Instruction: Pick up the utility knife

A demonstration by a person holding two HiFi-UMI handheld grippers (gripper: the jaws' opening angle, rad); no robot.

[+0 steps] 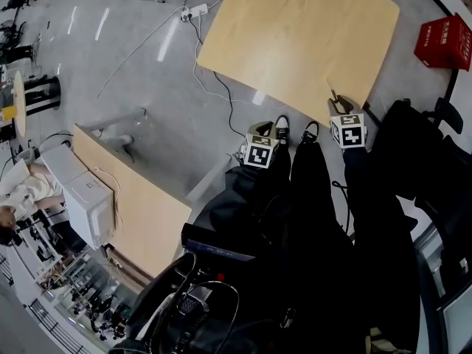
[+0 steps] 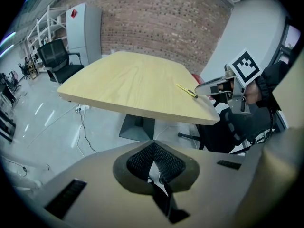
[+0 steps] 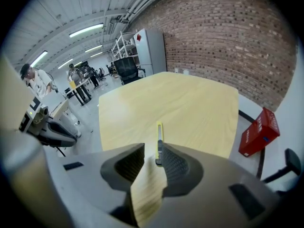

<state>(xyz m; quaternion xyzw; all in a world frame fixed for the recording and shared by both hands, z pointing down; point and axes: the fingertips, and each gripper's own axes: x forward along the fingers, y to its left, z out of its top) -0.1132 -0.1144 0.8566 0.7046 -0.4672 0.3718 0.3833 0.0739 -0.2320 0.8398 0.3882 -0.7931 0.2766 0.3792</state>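
Open-plan lab/workshop w/ an office feel: bare brick wall point(image 3: 228, 37), ribbed ceiling point(image 3: 61, 11) w/ strip lights point(image 3: 88, 31), polished grey floor point(image 1: 169, 124) w/ loose cables point(image 1: 140, 53) and a power strip point(image 1: 194, 11). Plain wooden table point(image 1: 295, 35), black office chair point(image 2: 57, 56), tall grey cabinet point(image 3: 151, 46) and white shelving racks point(image 3: 124, 44) by the wall. Further back, benches crowded w/ equipment point(image 1: 85, 297), people point(image 3: 35, 82) standing nearby.

Red box point(image 1: 442, 41) stands near wooden table point(image 1: 295, 35).
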